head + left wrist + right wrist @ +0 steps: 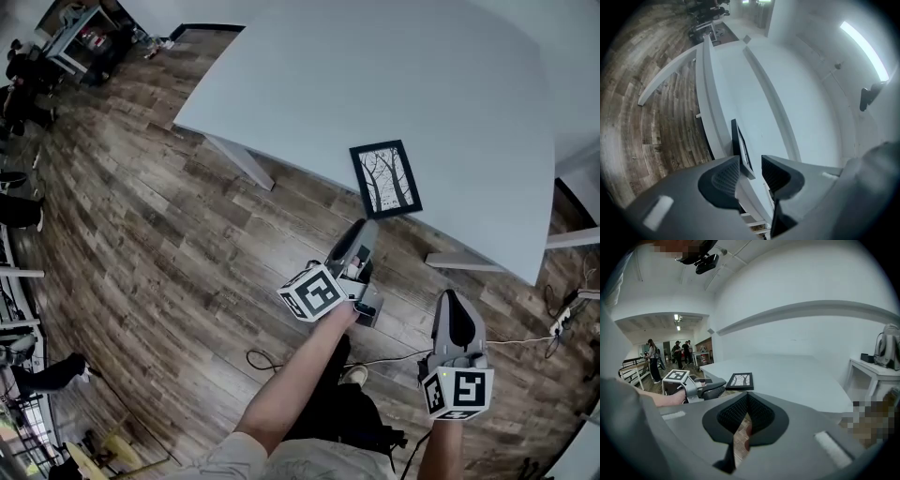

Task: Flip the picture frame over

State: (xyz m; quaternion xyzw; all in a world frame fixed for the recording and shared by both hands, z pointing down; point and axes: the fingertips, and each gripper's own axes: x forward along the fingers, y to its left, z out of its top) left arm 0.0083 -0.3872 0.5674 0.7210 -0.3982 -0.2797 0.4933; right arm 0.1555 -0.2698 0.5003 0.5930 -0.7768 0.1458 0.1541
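Tongs, left: jaws moderately apart and holding nothing. They are aimed at the near edge of the picture frame and sit just short of it. In the left gripper view the frame shows edge-on beyond the gap of the tongs. Judged purpose: to take the near edge, the most reachable part, for the flip.

Picture frame: black surround, tree print facing up, lying flat. It sits at the near edge of the bench, right of centre. Its near side looks level with that edge or slightly over it, which would leave room for a lower jaw beneath. The flip is not begun.

Bench: white and bare apart from the frame. It also shows in the right gripper view, where the frame sits at the near left corner.

Tongs, right: jaws together and empty, as the right gripper view shows. They are held low over the floor, near and to the right, well apart from the frame. Judged role: in reserve.

Floor: wood planks, with a cable lying near the person's feet.
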